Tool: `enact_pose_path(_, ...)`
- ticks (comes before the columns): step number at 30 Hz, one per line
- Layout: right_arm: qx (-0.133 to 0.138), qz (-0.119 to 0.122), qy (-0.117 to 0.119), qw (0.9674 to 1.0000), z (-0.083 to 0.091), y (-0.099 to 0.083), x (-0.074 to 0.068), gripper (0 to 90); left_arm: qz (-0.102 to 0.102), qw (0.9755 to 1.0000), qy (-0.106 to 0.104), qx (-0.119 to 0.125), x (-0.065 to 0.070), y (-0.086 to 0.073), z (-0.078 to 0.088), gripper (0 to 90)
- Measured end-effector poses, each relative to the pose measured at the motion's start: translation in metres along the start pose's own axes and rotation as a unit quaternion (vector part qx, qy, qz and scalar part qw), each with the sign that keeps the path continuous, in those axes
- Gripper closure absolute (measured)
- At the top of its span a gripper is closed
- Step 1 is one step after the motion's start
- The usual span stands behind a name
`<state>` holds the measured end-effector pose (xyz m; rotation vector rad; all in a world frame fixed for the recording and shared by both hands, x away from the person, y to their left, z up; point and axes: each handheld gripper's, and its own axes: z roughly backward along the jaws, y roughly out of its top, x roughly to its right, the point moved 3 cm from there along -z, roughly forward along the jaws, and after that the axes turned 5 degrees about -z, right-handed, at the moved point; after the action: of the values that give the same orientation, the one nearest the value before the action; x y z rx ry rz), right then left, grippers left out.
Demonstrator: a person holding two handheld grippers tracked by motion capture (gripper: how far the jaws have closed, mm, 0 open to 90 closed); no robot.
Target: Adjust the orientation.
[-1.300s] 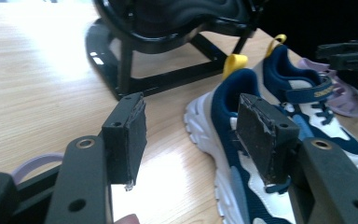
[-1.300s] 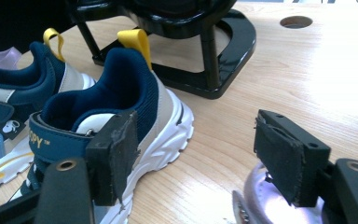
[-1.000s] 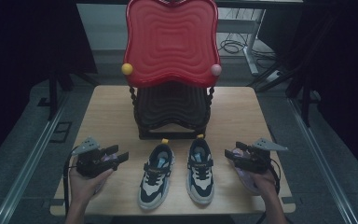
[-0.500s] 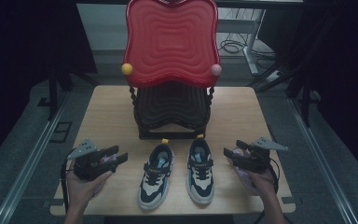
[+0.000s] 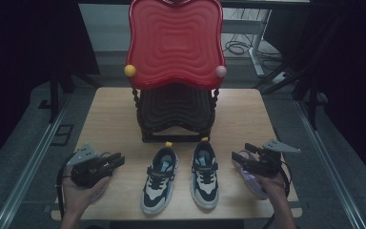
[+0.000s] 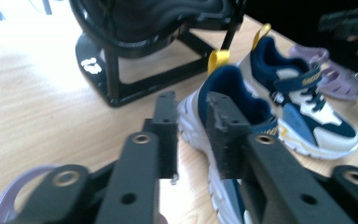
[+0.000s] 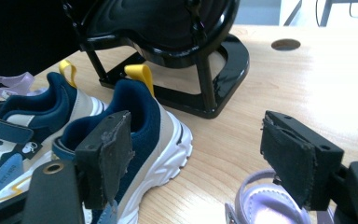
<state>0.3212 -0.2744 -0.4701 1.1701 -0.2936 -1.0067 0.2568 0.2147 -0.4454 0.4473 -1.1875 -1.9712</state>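
Two navy-and-white sneakers stand side by side at the table's front, the left sneaker and the right sneaker, both with yellow heel loops. My left gripper hovers left of them. Its jaws have just been closing and stand a narrow gap apart with nothing between them. My right gripper sits right of the sneakers, open wide and empty. A purple sandal lies under it, and another purple sandal lies under the left hand.
A black stand with a big red wavy panel rises behind the sneakers, close to their heels. Bare wood lies on both sides of the stand. The table's front edge is just below the shoes.
The left gripper's jaws have drawn much closer together. Both hands stay almost where they were, and the shoes have not moved.
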Motion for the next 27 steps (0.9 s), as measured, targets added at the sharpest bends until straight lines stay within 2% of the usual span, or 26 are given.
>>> enact_pose_path(1, 0.0, 0.005, 0.0, 1.0, 0.0, 0.0, -0.004, 25.4, -0.002, 1.0, 0.003, -0.004, -0.001, -0.001, 0.001, 83.3)
enact_pose_path(3, -0.002, 0.009, -0.001, 1.0, -0.002, 0.0, -0.005, 25.7, -0.007, 0.9998, 0.008, -0.017, -0.002, -0.005, 0.004, 85.0)
enact_pose_path(4, -0.011, 0.017, 0.001, 0.9998, -0.007, -0.001, -0.009, 25.8, -0.008, 0.9994, 0.012, -0.031, -0.002, -0.012, 0.009, 87.6)
enact_pose_path(5, -0.011, 0.017, 0.001, 0.9998, -0.007, -0.001, -0.009, 25.8, -0.008, 0.9994, 0.012, -0.031, -0.002, -0.012, 0.009, 88.4)
enact_pose_path(11, -0.021, 0.033, 0.0, 0.9993, -0.018, 0.0, -0.013, 26.0, 0.019, 0.9979, 0.021, -0.058, -0.007, -0.037, 0.013, 89.8)
enact_pose_path(18, -0.023, 0.036, -0.005, 0.9991, -0.02, -0.001, -0.012, 27.5, 0.04, 0.9968, 0.022, -0.066, -0.008, -0.051, 0.007, 89.8)
enact_pose_path(22, -0.026, 0.042, 0.0, 0.9988, -0.024, 0.001, -0.015, 27.5, 0.058, 0.9945, 0.027, -0.083, -0.009, -0.068, 0.004, 89.9)
enact_pose_path(27, -0.032, 0.049, 0.001, 0.9983, -0.029, 0.001, -0.017, 27.5, 0.07, 0.9911, 0.042, -0.105, -0.013, -0.087, 0.003, 89.9)
